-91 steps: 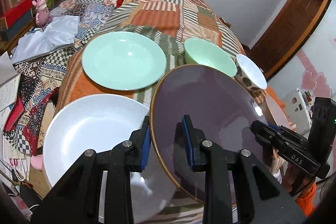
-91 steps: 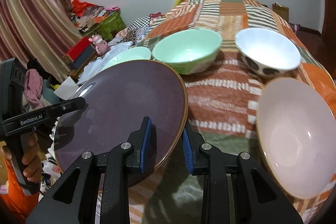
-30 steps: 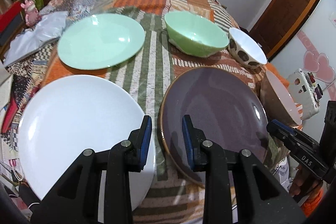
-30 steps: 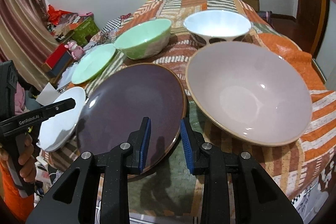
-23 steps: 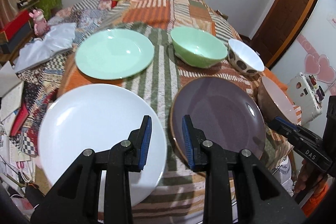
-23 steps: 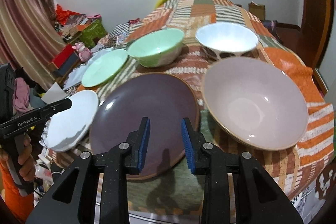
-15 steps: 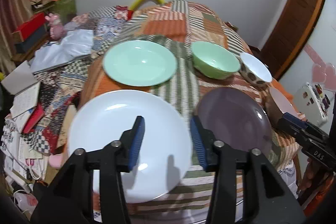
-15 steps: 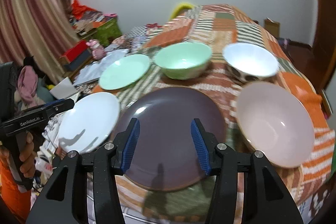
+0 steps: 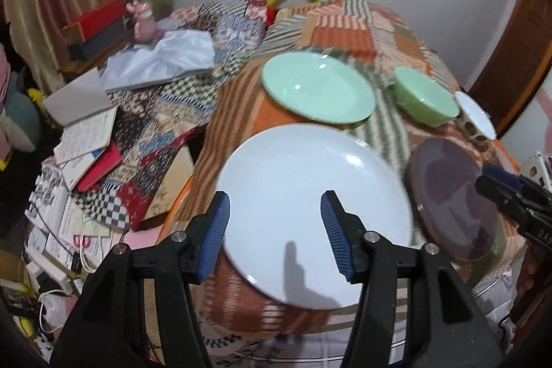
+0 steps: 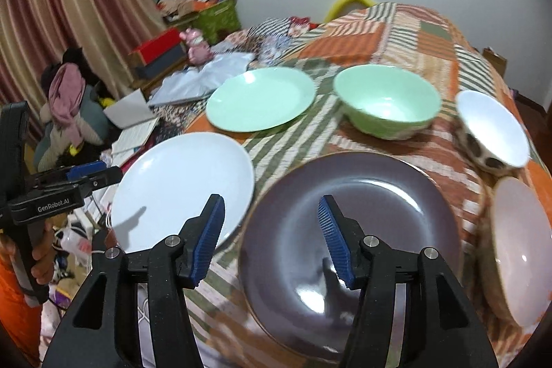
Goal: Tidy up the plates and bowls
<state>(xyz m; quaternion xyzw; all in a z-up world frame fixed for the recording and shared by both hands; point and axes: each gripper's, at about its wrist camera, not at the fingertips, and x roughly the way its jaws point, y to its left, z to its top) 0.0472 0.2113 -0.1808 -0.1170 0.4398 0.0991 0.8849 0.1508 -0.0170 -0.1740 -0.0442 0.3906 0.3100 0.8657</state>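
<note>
The glossy dark purple plate [image 10: 348,230] lies flat on the patchwork quilt [image 10: 407,33] beside the white plate [image 10: 183,188], both hand-held grippers [image 9: 274,231] [image 10: 270,231] opening, empty.

Both tongs point downward, jaws opening, nothing between them. The left tongs [image 9: 274,231] and right tongs [image 10: 270,235] are each held by a hand [image 10: 39,252].

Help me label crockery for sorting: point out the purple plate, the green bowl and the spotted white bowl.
purple plate [image 10: 348,195]: right wrist view, bare centre.
green bowl [image 10: 386,102]: right wrist view, inside bottom.
spotted white bowl [image 10: 493,123]: right wrist view, white inside.
</note>
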